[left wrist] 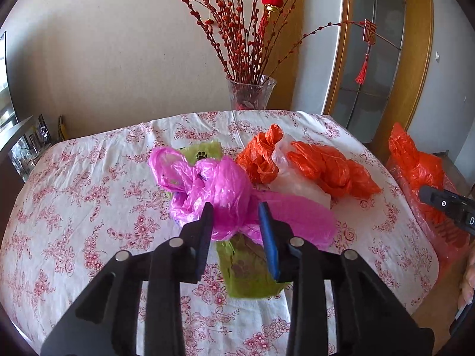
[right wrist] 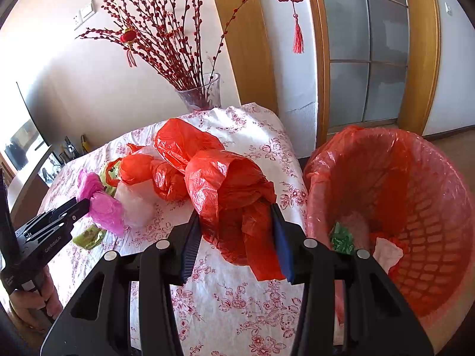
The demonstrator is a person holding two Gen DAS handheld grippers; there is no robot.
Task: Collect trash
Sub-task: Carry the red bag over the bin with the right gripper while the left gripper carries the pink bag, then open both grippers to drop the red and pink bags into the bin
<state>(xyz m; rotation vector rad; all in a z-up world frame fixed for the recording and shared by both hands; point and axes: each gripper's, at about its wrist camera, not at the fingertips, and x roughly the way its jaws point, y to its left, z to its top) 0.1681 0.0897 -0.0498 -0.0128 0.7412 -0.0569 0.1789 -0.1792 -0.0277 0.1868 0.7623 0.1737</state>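
Observation:
A crumpled pink plastic bag lies on the floral tablecloth, over a green bag. My left gripper is open, its fingers on either side of the pink bag. Orange bags and a white bag lie to its right. In the right wrist view my right gripper is open around a large orange-red bag at the table's right edge. The left gripper shows there against the pink bag. A red mesh trash basket with a red liner stands right of the table.
A glass vase of red branches stands at the table's far edge. The basket holds green and white scraps. A wooden-framed glass door is behind it. A shelf with small items is to the left.

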